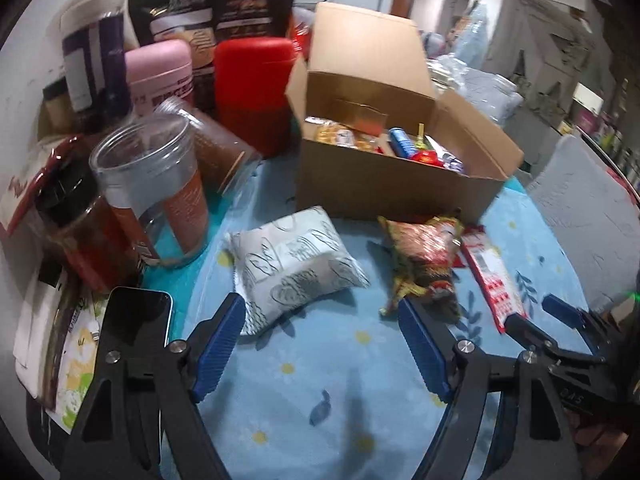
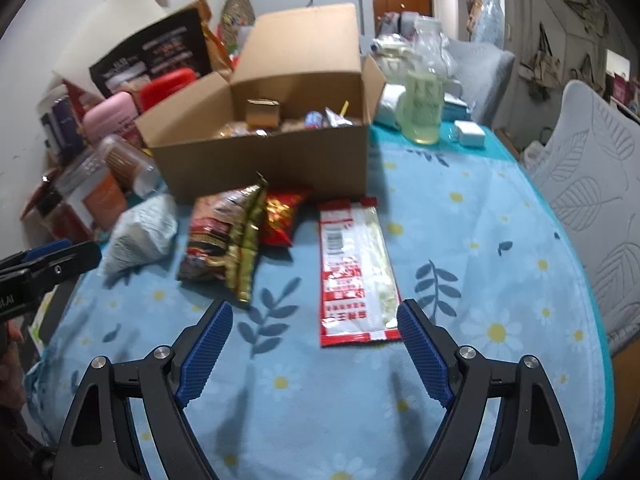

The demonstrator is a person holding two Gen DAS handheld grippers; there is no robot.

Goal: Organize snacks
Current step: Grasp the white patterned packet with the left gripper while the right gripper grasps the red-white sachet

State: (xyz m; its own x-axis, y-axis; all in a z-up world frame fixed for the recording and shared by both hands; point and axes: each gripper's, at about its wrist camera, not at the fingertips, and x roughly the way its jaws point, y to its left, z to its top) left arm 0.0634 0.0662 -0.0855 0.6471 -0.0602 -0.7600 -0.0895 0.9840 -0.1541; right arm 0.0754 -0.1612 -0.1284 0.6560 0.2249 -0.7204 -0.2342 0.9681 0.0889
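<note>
An open cardboard box [image 1: 384,188] [image 2: 260,160] with several snacks inside stands on the blue floral tablecloth. In front of it lie a white patterned pouch [image 1: 296,264] [image 2: 140,232], a red-gold crinkled snack bag [image 1: 424,256] [image 2: 224,240], a small red bag [image 2: 282,216] and a flat red-white packet [image 1: 494,280] [image 2: 354,272]. My left gripper [image 1: 322,312] is open and empty, just short of the white pouch. My right gripper [image 2: 314,320] is open and empty, its jaws at the near end of the flat packet. The right gripper also shows in the left wrist view [image 1: 536,320].
Jars, cups and bottles [image 1: 160,184] crowd the table's left side, with a phone [image 1: 136,320] near the left gripper. A clear bottle [image 2: 424,96] and a white charger [image 2: 472,132] stand right of the box. A grey chair [image 2: 600,208] is at the right edge.
</note>
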